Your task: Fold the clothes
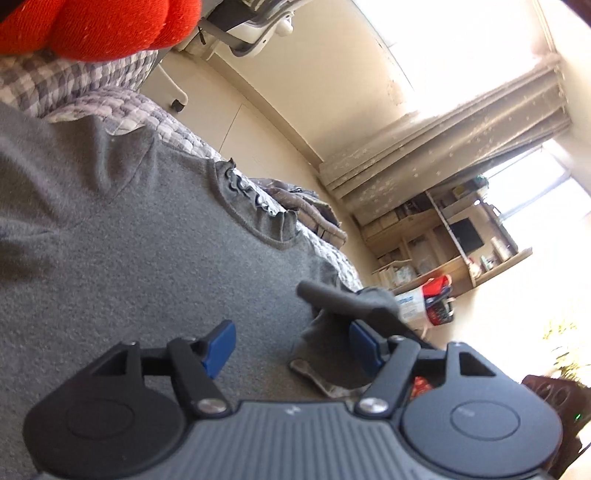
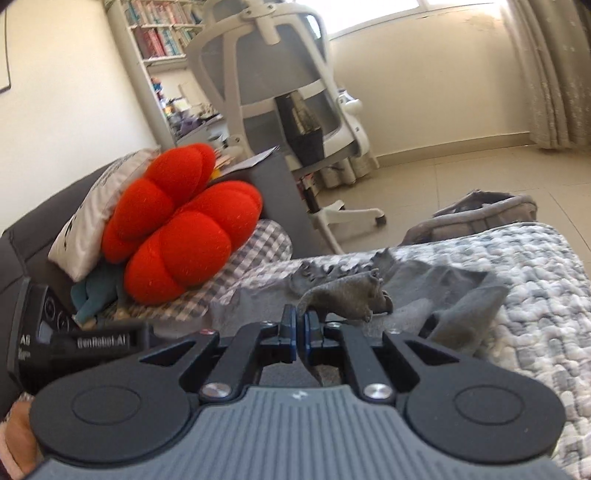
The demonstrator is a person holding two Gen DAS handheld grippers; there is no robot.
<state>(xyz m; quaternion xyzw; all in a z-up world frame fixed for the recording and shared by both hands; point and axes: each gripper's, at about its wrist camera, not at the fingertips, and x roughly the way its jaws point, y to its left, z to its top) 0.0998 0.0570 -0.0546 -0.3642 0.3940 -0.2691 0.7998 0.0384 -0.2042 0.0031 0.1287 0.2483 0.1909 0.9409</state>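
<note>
A grey knit sweater (image 1: 140, 251) lies spread on the quilted bed cover, its ruffled neckline (image 1: 255, 195) pointing away. My left gripper (image 1: 293, 345) hovers open just above the sweater's body, with nothing between its blue pads (image 1: 221, 347). Beside its right finger a fold of the grey fabric (image 1: 332, 299) rises off the bed. In the right wrist view my right gripper (image 2: 300, 325) is shut on a bunched, ruffle-edged part of the sweater (image 2: 347, 291) and holds it off the bed. More grey fabric (image 2: 461, 295) trails to the right.
Red cushions (image 2: 177, 229), a white pillow (image 2: 92, 221) and a checked blanket (image 2: 258, 243) sit at the bed's head. An office chair (image 2: 295, 92) and bookshelf (image 2: 162, 33) stand beyond. Another grey garment (image 2: 487, 214) lies past the bed edge. A hand (image 2: 18, 435) shows at bottom left.
</note>
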